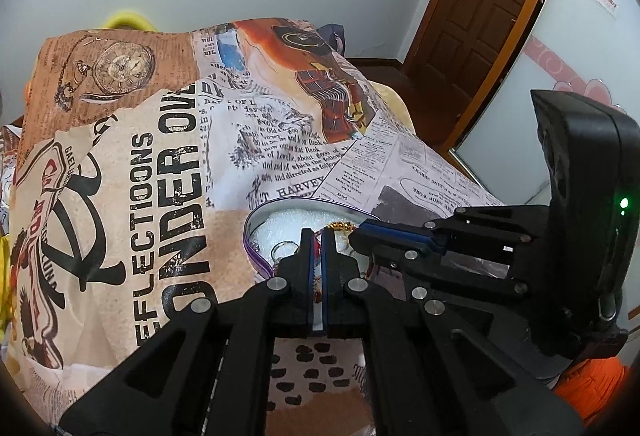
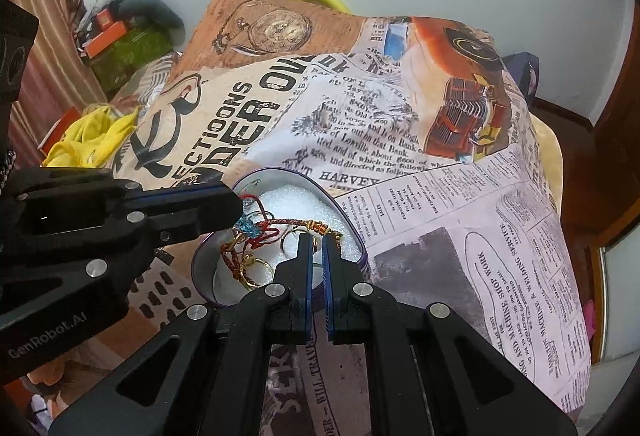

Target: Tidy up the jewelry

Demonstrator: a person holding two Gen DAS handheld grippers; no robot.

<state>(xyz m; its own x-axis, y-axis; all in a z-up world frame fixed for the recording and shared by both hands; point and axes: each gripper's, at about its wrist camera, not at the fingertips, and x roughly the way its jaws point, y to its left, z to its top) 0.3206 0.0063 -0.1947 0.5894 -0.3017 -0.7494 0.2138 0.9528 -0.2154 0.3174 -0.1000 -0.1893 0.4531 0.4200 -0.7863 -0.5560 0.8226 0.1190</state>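
Left gripper (image 2: 240, 205): jaws together, pinching the red cord (image 2: 256, 205) at the tin's left rim.
Right gripper (image 2: 317, 238): jaws nearly closed, a narrow gap showing; tips at the cord's beaded gold end (image 2: 320, 226). Whether the pads bite it cannot be told.
Jewelry: the cord, gold rings (image 2: 256, 268) and a clear ring (image 1: 285, 248) lie tangled on white foam (image 2: 288, 200) inside the heart-shaped tin (image 2: 362, 250).
Tin: rests on a printed cloth (image 2: 440, 236) over a soft, uneven mound.
Risk, snag: the cord crosses the rings; a lift is likely to drag them out with it.
Risk, tip: a sideways pull on the cord can slide or tilt the tin on the cloth.
Risk, collision: both grippers crowd the same small opening.
Edges: the tin rim encloses both tips closely; the cloth drops away at right.
Open room: above the tin and across the cloth behind it.
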